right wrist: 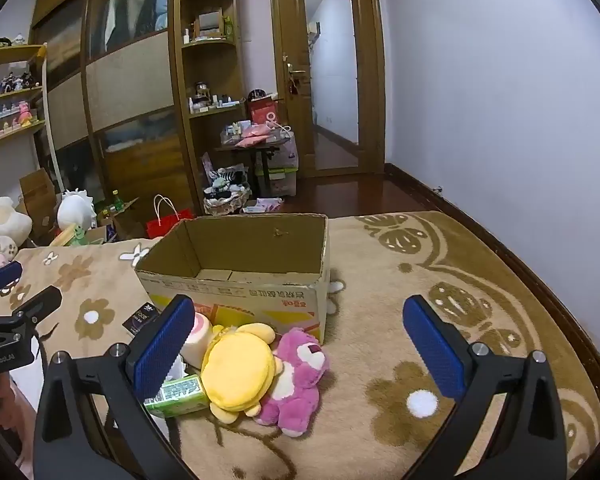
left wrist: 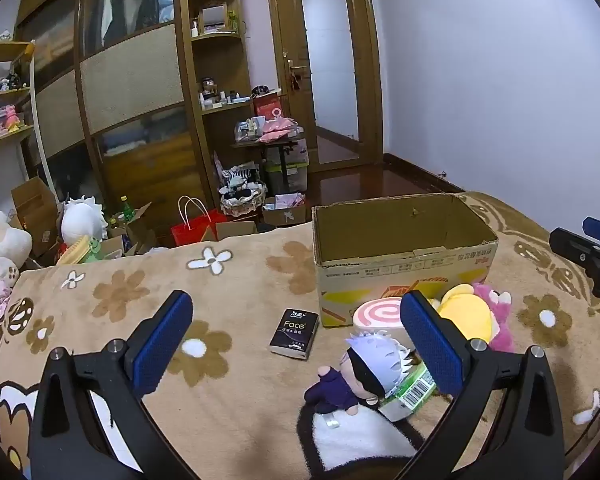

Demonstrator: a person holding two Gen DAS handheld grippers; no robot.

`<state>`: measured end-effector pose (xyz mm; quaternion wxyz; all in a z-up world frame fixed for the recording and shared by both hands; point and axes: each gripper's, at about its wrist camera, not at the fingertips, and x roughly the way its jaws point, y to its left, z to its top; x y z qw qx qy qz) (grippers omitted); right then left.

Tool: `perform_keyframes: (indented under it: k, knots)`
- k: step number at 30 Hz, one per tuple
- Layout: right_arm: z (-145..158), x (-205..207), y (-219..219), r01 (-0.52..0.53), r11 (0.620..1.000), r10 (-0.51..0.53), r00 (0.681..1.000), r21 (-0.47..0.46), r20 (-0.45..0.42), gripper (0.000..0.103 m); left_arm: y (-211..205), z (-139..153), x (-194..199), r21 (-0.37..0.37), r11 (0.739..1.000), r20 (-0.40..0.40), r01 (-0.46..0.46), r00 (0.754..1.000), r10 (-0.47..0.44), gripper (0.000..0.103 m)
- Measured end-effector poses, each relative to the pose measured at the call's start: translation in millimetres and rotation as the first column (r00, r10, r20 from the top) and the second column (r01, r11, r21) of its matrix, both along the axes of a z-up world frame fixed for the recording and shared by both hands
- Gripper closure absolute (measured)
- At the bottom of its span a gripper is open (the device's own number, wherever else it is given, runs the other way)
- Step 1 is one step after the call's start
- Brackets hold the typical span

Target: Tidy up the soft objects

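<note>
L gripper point(left wrist: 296, 334): jaws wide apart, nothing between the pads, hanging over the bed blanket point(left wrist: 236, 280). White-haired doll point(left wrist: 364, 368) in dark outfit lies just inside its right pad, partly on a green carton w/ barcode point(left wrist: 410, 390). Black "Face" tissue pack point(left wrist: 295, 334) lies flat btwn the jaws, further out, just beside the cardboard box point(left wrist: 404, 264).

R gripper point(right wrist: 298, 336): jaws also wide, holding nothing. Yellow plush point(right wrist: 238, 368) and pink bear plush point(right wrist: 300, 376) lie touching each other, near its left pad, in front of the box's near wall. Pink-swirl roll plush point(right wrist: 196, 334) is wedged btwn the yellow plush and box, partly hidden by the left pad. Green carton touches the yellow plush on the left.

Box is open-topped, upright, looks empty inside. Toys are clustered tight against one another. L gripper is visible at left edge of the right wrist view, apart from the toys.
</note>
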<state>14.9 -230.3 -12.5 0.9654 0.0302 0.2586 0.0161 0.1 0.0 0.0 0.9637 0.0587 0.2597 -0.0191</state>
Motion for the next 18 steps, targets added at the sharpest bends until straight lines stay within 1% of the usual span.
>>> perform_keyframes:
  k: [3, 6, 18]
  knots:
    - [-0.7, 1.3, -0.9, -0.001, 1.0, 0.001, 1.0, 0.003, -0.002, 0.0, 0.3, -0.7, 0.2, -0.008, 1.0, 0.003, -0.002, 1.0, 0.002, 0.0]
    - [-0.2, 0.5, -0.6, -0.002, 1.0, 0.002, 1.0, -0.005, 0.014, 0.0, 1.0, -1.1, 0.5, -0.017, 1.0, 0.002, 0.003, 1.0, -0.003, 0.0]
    - [-1.5, 1.7, -1.4, 0.003, 1.0, -0.003, 1.0, 0.004, 0.012, 0.0, 1.4, -0.6, -3.1, -0.014, 1.0, 0.007, -0.001, 1.0, 0.001, 0.0]
